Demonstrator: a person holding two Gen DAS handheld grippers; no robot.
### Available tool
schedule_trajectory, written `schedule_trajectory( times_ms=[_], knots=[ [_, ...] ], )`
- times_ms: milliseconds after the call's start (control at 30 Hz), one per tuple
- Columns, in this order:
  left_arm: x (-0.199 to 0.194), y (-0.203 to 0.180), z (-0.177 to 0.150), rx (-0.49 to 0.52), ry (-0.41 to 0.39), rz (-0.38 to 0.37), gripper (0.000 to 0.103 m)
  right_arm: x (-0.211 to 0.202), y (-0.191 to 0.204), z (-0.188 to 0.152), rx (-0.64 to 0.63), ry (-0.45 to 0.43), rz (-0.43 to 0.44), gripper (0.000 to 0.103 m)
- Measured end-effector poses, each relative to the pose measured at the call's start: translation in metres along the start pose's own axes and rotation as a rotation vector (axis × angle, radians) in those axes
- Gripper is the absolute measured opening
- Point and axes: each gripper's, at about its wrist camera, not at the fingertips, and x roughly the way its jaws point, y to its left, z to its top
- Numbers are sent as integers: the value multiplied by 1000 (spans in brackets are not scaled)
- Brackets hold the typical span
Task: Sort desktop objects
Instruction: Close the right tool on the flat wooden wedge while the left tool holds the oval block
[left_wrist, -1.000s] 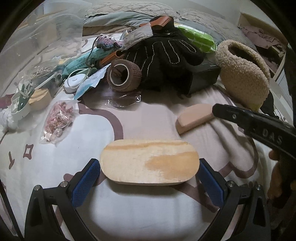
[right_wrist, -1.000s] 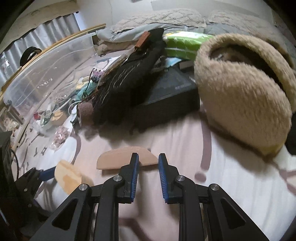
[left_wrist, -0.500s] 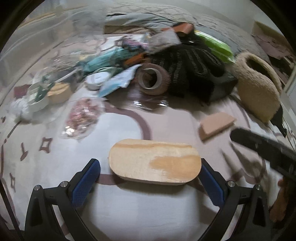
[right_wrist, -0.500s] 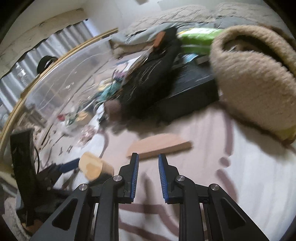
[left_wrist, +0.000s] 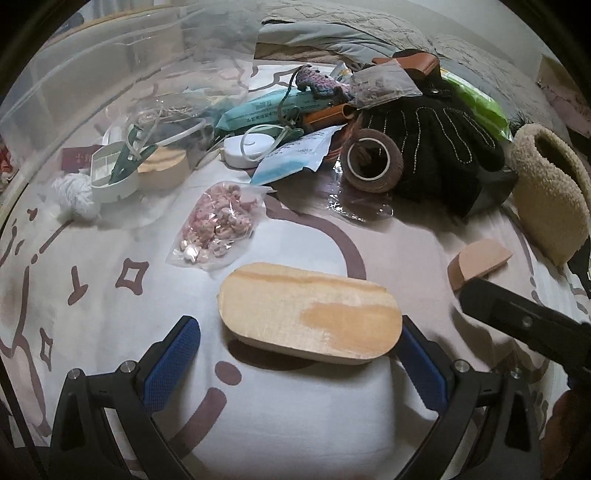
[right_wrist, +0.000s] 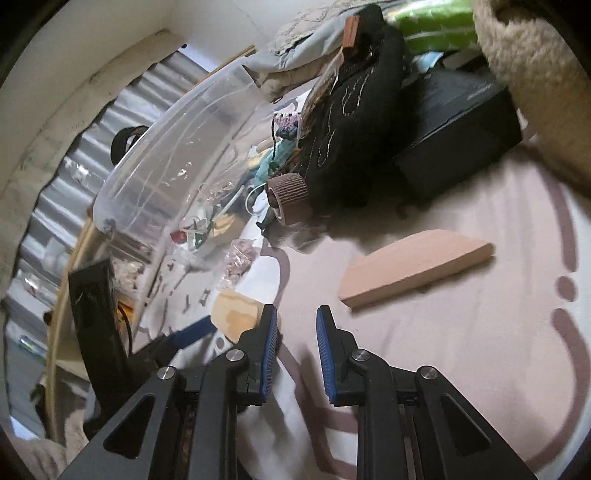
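Left wrist view: clutter pile has slid toward upper right of frame; clear plastic bin (left_wrist: 92, 74) now fills upper left. Oval wooden block (left_wrist: 310, 314) sits tilted, nearer the right pad.

Right wrist view: scene rolled clockwise; half-round wooden piece (right_wrist: 417, 266) moved from just above fingertips to centre right, well apart.
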Motion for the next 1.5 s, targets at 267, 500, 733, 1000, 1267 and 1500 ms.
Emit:
schedule_trajectory(
  times_ms=[267,500,733,1000,1267,1500],
  knots=[
    [2,-1,-2,5,5,6,103,-1,-4,-1,-6,-34,-75,22],
    [3,-2,-2,16,3,13,103,-28,2,1,-53,-92,-92,22],
    [5,-2,-1,19,4,16,103,-54,-20,23,-83,-171,-344,22],
    [5,-2,-1,19,4,15,103,-40,-52,41,-11,-128,-335,22],
    [5,-3,-2,19,5,15,103,-33,-35,25,-71,-100,-338,24],
    [5,-4,-2,20,5,16,103,-19,-9,14,-187,-93,-364,103]
  ],
)
